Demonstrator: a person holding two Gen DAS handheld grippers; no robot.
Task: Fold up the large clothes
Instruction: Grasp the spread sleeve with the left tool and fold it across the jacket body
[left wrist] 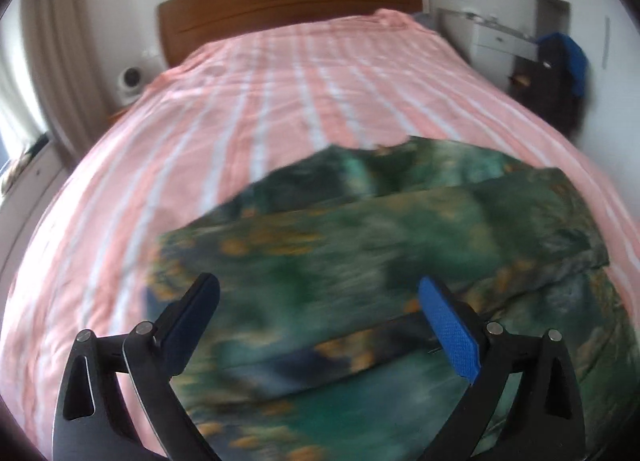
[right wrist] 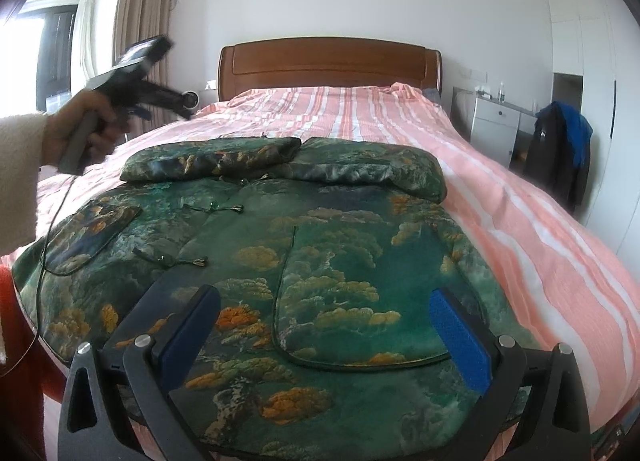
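A large green jacket with orange cloud print lies spread on the near end of the bed, both sleeves folded across its top. It fills the lower part of the blurred left wrist view. My left gripper is open and empty above the jacket; it also shows in the right wrist view, held up in a hand at the left. My right gripper is open and empty, low over the jacket's near hem.
The bed has a pink and white striped cover and a wooden headboard. A white cabinet and a chair with dark and blue clothes stand at the right. Curtains hang at the left.
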